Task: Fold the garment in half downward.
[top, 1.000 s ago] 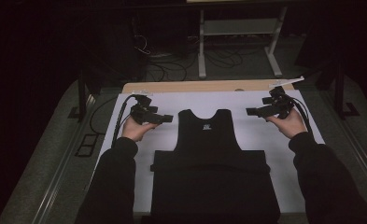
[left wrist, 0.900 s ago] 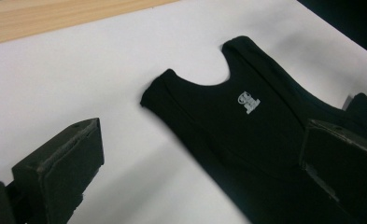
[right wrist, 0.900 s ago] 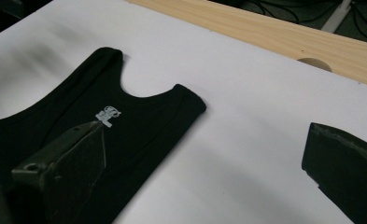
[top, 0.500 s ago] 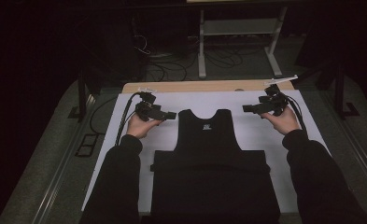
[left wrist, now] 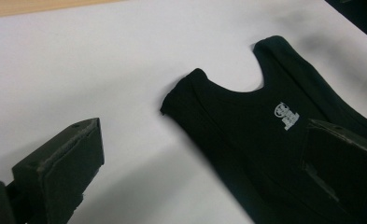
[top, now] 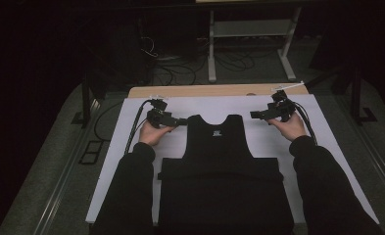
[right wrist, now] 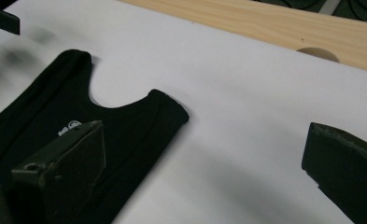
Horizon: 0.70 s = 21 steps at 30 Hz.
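Observation:
A black tank top [top: 222, 166] lies flat on a white sheet [top: 131, 147], neckline away from me, with a small white label [top: 214, 131] under the neck. My left gripper [top: 181, 121] hovers just left of the left shoulder strap [left wrist: 190, 93], jaws wide apart with nothing between them [left wrist: 197, 135]. My right gripper [top: 254, 115] sits a short way right of the right strap [right wrist: 169, 109], also open and empty [right wrist: 204, 135]. Both point inward at the tank top [left wrist: 265, 140] [right wrist: 125, 121]. Dark sleeves cover the garment's lower corners.
The wooden table edge [top: 214, 90] runs behind the sheet, with a round hole [right wrist: 316, 52] in it. A white metal stand [top: 249, 29] and loose cables [top: 165, 58] are on the floor beyond. Bare sheet lies on both sides of the garment.
Both hands have drifted slightly forward and inward, bringing each gripper closer to its shoulder strap. The tank top has not moved.

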### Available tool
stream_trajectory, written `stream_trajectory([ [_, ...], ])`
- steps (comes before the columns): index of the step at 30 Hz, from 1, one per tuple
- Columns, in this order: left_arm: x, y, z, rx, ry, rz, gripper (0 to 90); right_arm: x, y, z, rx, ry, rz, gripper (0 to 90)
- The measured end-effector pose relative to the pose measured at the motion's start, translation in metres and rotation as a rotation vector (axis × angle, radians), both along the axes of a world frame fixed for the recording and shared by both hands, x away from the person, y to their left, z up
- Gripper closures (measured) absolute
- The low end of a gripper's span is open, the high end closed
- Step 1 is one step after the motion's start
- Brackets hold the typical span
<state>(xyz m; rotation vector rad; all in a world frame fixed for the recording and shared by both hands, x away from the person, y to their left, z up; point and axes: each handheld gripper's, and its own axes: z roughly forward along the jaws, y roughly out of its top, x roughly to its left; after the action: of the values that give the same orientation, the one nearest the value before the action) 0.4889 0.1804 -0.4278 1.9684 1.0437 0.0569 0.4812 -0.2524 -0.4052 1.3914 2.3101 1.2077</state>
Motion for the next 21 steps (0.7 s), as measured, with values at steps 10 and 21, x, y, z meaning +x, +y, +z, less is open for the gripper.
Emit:
stream_trajectory([
  [10, 0.006, -0.009, -0.01, 0.008, 0.007, 0.019, 2.7, 0.01, 0.012, -0.011, -0.023, 0.031, 0.01, 0.2],
  [21, 0.011, -0.029, -0.019, 0.055, 0.032, 0.008, 6.2, 0.015, 0.026, -0.028, 0.004, 0.072, 0.003, 8.6],
])
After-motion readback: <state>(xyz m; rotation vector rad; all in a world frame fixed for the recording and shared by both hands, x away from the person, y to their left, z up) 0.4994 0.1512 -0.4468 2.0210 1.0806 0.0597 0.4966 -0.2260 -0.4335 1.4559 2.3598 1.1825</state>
